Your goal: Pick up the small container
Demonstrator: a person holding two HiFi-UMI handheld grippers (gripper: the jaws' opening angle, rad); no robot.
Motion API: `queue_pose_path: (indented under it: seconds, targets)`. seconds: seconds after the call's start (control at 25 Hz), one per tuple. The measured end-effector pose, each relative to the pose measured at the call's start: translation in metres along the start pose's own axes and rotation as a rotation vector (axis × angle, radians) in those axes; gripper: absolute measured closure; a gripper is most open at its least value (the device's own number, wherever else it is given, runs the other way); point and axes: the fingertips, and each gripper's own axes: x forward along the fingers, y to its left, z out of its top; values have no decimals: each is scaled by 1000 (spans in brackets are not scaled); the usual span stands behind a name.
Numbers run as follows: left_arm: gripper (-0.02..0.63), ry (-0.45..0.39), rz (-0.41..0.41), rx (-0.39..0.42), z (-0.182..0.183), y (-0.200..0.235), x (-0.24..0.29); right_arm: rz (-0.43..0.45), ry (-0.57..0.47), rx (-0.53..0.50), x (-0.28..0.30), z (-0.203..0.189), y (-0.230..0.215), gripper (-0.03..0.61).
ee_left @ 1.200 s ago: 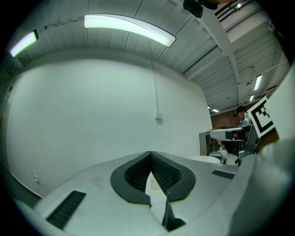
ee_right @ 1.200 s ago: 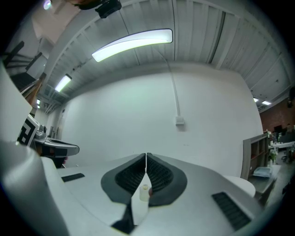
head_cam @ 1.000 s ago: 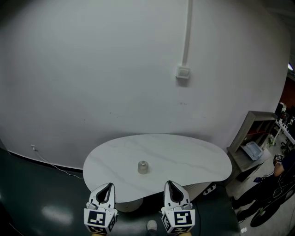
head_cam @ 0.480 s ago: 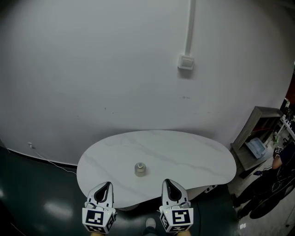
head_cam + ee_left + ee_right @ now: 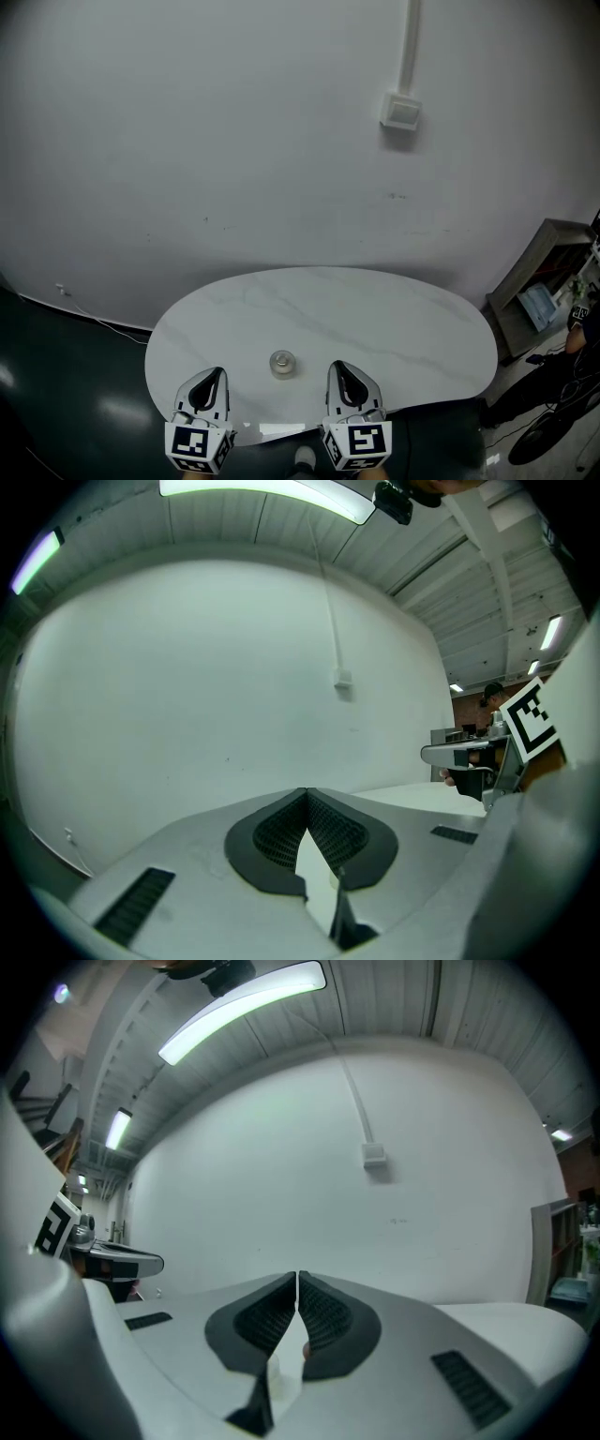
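Head view: left tongs point(image 5: 213, 374) sit over the near edge of the bench point(image 5: 412, 319), left of its middle. The right tongs point(image 5: 338, 367) are over the same edge, about at its middle. The two lie side by side, apart and roughly parallel, tips pointing toward the bench's far edge. The left marker cube point(image 5: 198, 446) and right marker cube point(image 5: 359, 443) hang back off the near edge.

Gripper views: on both tongs the jaws meet at the tips, with nothing between them.
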Motion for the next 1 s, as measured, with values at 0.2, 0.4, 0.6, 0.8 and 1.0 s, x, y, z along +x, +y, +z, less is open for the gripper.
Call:
queue_pose_path:
  seconds: [0.2, 0.4, 0.6, 0.8, 1.0]
  targets:
    - [604, 21, 24, 14, 6, 0, 40, 27, 1, 28, 41, 2, -24, 509]
    - [603, 39, 41, 29, 11, -3, 63, 53, 8, 55, 70, 3, -35, 508]
    - [603, 40, 59, 26, 14, 6, 71, 82, 15, 55, 83, 3, -29, 508]
    - [603, 29, 46, 13, 18, 10, 76, 83, 30, 51, 86, 0, -19, 508]
    - [604, 26, 30, 3, 16, 23, 84, 73, 49, 46, 91, -5, -7, 508]
